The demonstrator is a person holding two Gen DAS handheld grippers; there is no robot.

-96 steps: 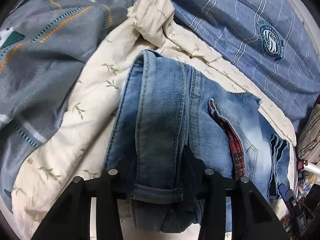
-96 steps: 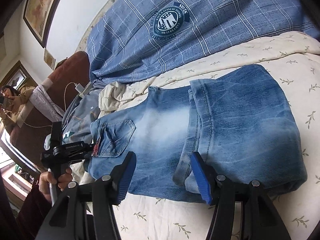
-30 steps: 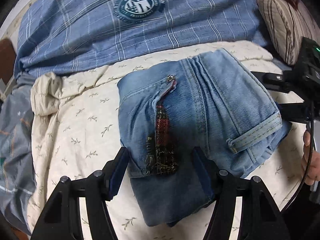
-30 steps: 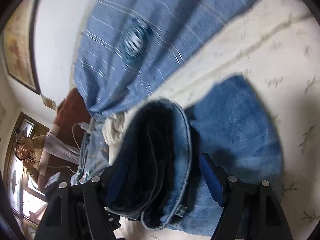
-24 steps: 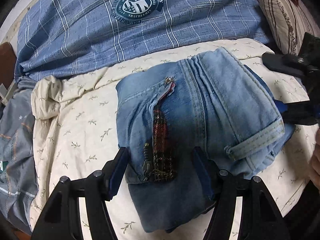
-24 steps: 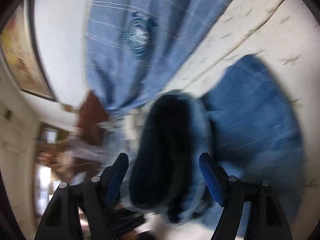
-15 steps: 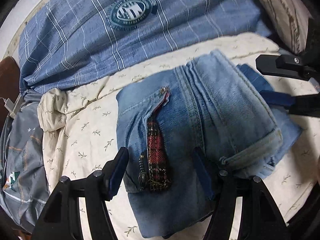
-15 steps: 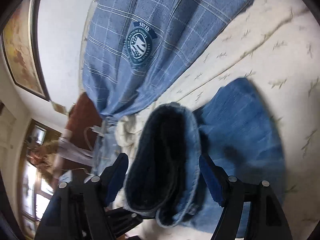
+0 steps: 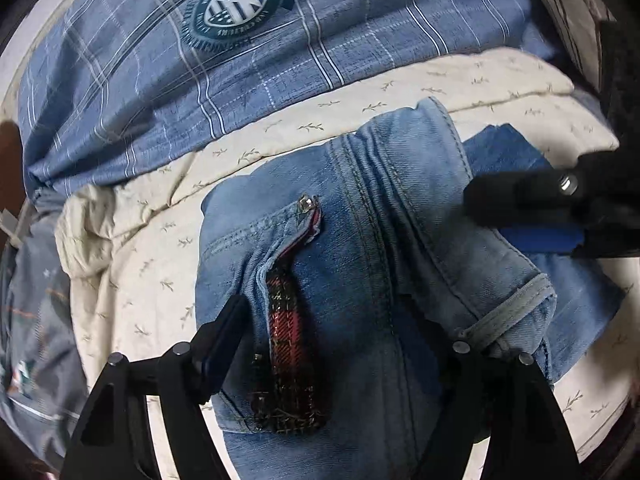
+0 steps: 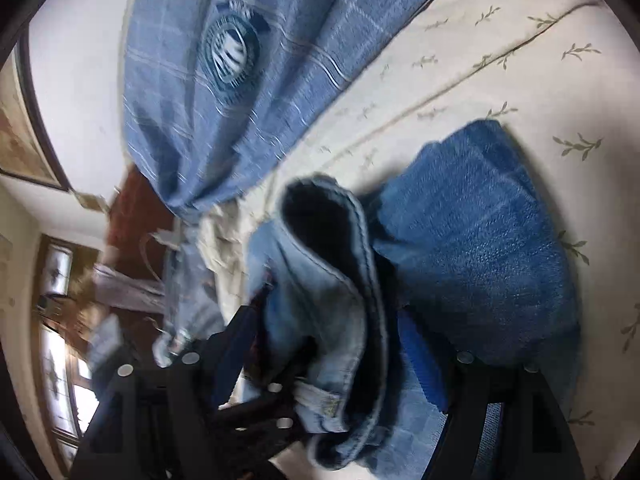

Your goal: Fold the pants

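Note:
Light blue jeans (image 9: 360,240) lie folded in a thick bundle on the cream leaf-print sheet (image 9: 132,280). A red plaid lining shows at the pocket opening (image 9: 286,320). My left gripper (image 9: 320,332) is open, its jaws straddling the near end of the bundle. My right gripper (image 10: 324,344) is open, with the raised waistband fold (image 10: 332,280) between its jaws; a darker layer of the jeans (image 10: 480,248) lies flat to the right. The right gripper also shows at the right of the left wrist view (image 9: 540,216).
A blue plaid duvet with a round crest (image 9: 240,40) lies across the far side of the bed. A grey patterned garment (image 9: 28,320) is at the left. A striped pillow (image 9: 568,4) is at the far right. A wall and framed pictures (image 10: 24,132) appear in the right wrist view.
Both grippers have moved in closer over the folded jeans. The right gripper has swung in at the bundle's right edge, and its view is blurred by motion.

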